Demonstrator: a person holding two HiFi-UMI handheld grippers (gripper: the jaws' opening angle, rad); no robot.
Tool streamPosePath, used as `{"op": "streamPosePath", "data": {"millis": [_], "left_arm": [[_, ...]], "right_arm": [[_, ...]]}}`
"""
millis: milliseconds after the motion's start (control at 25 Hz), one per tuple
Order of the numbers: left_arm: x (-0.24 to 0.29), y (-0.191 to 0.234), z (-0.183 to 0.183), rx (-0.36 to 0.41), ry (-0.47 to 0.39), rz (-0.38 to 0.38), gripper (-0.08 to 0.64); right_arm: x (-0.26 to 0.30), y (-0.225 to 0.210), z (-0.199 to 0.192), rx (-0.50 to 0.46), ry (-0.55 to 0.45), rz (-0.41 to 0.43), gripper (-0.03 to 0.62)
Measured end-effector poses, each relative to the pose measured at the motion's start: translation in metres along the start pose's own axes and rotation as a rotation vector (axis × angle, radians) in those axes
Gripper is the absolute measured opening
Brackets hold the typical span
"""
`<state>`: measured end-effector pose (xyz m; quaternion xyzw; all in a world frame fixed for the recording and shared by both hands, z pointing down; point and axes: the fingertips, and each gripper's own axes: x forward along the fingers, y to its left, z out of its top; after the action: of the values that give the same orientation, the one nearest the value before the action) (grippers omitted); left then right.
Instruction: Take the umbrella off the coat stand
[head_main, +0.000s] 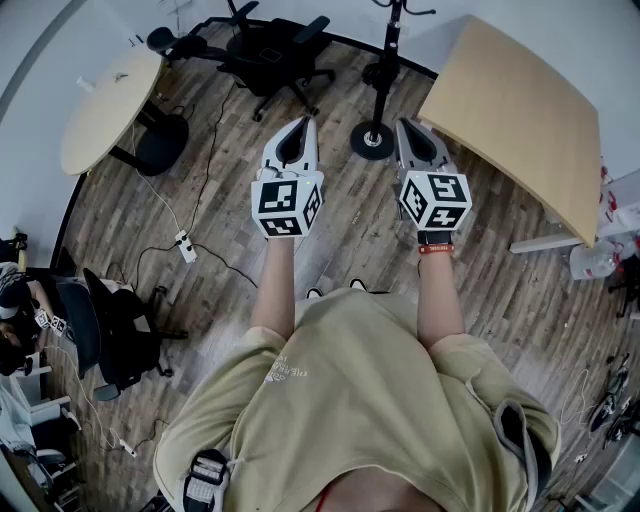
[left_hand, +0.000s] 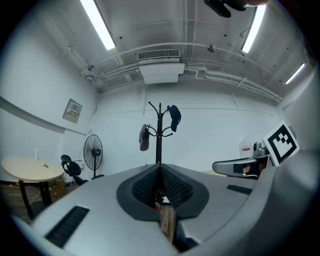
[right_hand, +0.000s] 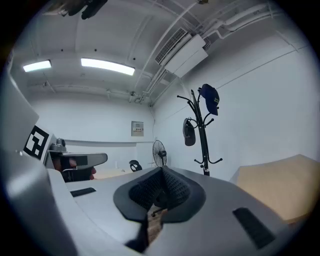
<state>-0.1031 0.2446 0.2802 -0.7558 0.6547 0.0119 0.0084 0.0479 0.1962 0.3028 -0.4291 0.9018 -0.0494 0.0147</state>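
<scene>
— While both tools are held out level, how do their jaws stand?

— On the left gripper they are pressed together with nothing between them. The right gripper is the same: closed and empty. Both point toward the far wall.

— And the umbrella?

— I take it to be the dark folded bundle hanging from a hook on the left side of the coat stand. A dark cap sits on a higher hook on the other side.

— How close are the tools to it?

— Well apart. In the head view the stand's round base sits on the floor beyond the jaw tips, roughly between the two grippers. A tilted wooden tabletop stands just to its right.

— So how far along is the job?

— Barely begun, I'd judge. The umbrella is on its hook, untouched. What remains is everything: get close, open one pair of jaws, close them on the bundle, and lift it up and clear of the hook without catching the cap.
</scene>
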Motion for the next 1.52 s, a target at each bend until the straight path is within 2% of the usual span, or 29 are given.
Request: {"op": "streamPosePath", "data": {"millis": [240, 400, 760, 960, 1280, 1520], "left_arm": [[0.019, -0.033, -0.005, -0.033, -0.002, 0.000, 0.021], [0.025, -0.060, -0.016, -0.025, 0.015, -0.016, 0.021], [0.062, -0.067, -0.032, -0.050, 0.046, -0.052, 0.021], [0.104, -0.050, -0.041, -0.064, 0.039, -0.088, 0.021], [0.177, 0.010, -0.026, -0.088, 0.001, -0.116, 0.021], [0.227, 0.042, -0.035, -0.104, 0.008, -0.161, 0.021]], "right_arm": [[-0.009, -0.033, -0.001, 0.013, 0.007, 0.019, 0.012], [-0.016, -0.052, -0.005, 0.073, -0.006, 0.017, 0.012], [0.005, -0.075, -0.023, 0.146, 0.028, -0.015, 0.014], [0.040, -0.094, -0.030, 0.129, 0.032, -0.072, 0.014], [0.121, -0.101, -0.016, 0.095, 0.053, -0.086, 0.014], [0.171, -0.107, -0.017, 0.087, 0.062, -0.108, 0.014]]}}
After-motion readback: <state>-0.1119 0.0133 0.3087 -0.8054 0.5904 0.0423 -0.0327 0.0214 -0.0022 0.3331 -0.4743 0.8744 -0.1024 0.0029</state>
